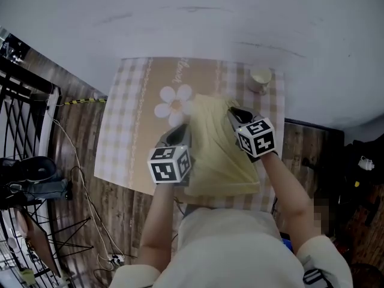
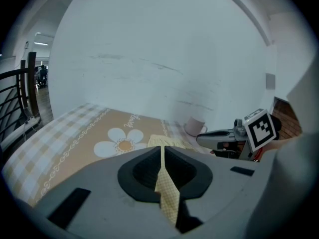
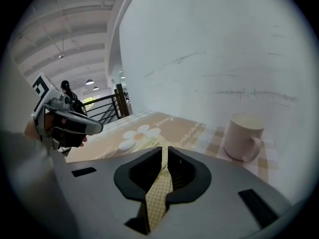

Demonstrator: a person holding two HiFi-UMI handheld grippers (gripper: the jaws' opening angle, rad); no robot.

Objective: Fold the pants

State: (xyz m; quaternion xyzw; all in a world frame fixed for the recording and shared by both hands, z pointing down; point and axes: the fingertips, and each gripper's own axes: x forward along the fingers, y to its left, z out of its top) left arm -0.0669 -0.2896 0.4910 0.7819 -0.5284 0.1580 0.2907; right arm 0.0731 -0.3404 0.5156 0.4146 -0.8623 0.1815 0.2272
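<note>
Pale yellow checked pants [image 1: 217, 152] lie on the small table, folded over on themselves, their near end hanging past the front edge. My left gripper [image 1: 180, 129] is shut on a strip of the yellow fabric [image 2: 167, 190] at the cloth's left side. My right gripper [image 1: 235, 114] is shut on another edge of the pants [image 3: 158, 188] at the right side. Both hold the cloth lifted above the table, side by side, with the right gripper [image 2: 209, 139] showing in the left gripper view and the left gripper [image 3: 92, 128] in the right gripper view.
The table wears a beige checked cloth [image 1: 129, 110] with a white daisy [image 1: 173, 104]. A pale mug [image 1: 260, 80] stands at the far right corner, close to my right gripper. A white wall rises behind; black railing [image 1: 21, 101] and cables lie at the left.
</note>
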